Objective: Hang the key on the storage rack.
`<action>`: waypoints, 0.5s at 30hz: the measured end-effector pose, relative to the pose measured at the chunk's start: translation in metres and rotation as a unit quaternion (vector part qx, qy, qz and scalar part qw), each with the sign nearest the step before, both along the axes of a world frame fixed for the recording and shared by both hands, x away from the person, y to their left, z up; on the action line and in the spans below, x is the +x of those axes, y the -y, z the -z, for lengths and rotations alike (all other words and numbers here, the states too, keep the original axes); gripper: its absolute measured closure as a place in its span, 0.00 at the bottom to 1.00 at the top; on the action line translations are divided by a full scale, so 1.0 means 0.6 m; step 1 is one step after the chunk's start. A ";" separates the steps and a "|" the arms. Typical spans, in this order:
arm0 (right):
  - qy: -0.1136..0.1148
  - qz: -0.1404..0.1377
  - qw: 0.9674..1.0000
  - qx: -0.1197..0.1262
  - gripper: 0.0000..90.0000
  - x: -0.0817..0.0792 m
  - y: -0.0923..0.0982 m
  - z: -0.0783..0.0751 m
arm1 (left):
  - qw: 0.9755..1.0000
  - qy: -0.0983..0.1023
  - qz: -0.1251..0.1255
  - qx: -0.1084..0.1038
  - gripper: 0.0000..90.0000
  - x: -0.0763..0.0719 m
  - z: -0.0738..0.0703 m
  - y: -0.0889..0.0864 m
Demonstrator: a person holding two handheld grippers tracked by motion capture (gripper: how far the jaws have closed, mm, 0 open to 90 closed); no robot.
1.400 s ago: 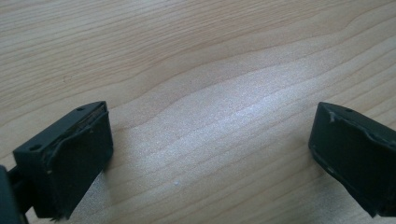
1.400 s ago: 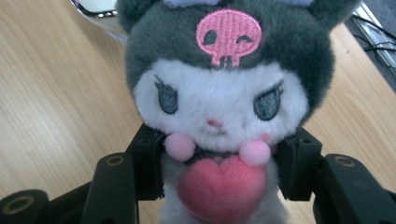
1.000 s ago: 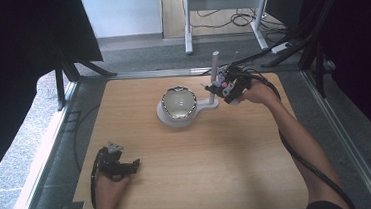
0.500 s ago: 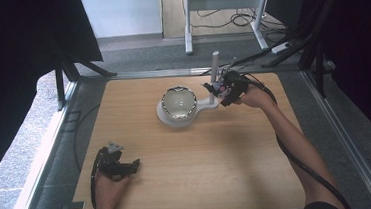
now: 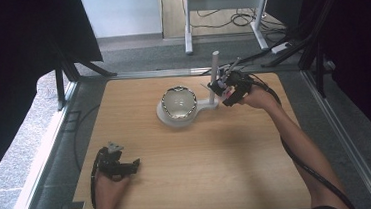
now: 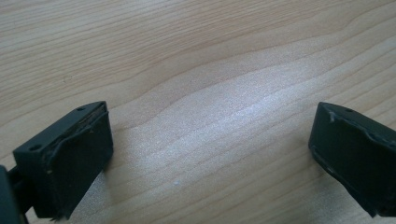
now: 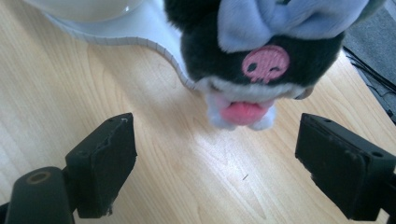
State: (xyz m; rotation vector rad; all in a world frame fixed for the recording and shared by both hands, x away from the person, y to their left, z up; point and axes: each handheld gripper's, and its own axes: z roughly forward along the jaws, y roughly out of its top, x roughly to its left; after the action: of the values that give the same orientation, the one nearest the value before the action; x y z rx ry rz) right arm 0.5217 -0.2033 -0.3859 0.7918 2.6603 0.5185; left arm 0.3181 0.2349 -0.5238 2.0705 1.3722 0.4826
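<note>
In the high view, a pale wooden table (image 5: 194, 179) was seen from above. Toward twelve o'clock of its centre stood a white plastic stand with a round bowl-like dish (image 5: 177, 105) and an upright white post (image 5: 215, 74) at its three o'clock end. The right gripper (image 5: 218, 89) was held just beside that post, at about one o'clock on the table, with something dark bunched at its front; what it was could not be told from there. The left gripper (image 5: 134, 164) was rested on the wood at about seven o'clock, well apart from the stand.

In the left gripper view, bare wood grain was shown between two black jaws set wide apart, with nothing between them.

In the right gripper view, a black and white plush toy with a pale blue bow, a pink embroidered patch and a pink tongue (image 7: 254, 56) was seen close ahead at twelve o'clock, hanging over the stand's flat white base. The jaws were spread wide at either side of it, below it, and were not touching it.

It was judged that the approach was nearly done: the toy was lined up but not yet gripped. Closing on it, lifting it, and setting it wherever it was meant to go were left.
</note>
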 end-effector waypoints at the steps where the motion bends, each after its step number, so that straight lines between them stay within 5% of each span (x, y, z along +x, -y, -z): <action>1: -0.002 -0.001 1.000 0.001 0.14 -0.002 0.001 0.000 | 1.000 0.000 0.000 0.000 0.00 0.000 0.000 0.000; 15: 0.002 -0.020 1.000 0.018 0.14 -0.046 0.005 -0.008 | 1.000 0.000 0.000 0.000 0.00 0.000 0.000 0.000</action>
State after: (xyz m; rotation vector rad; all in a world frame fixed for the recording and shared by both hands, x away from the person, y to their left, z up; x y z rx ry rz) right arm 0.4943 -0.2064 -0.3814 0.7479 2.6748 0.5784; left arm 0.3181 0.2349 -0.5238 2.0705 1.3723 0.4828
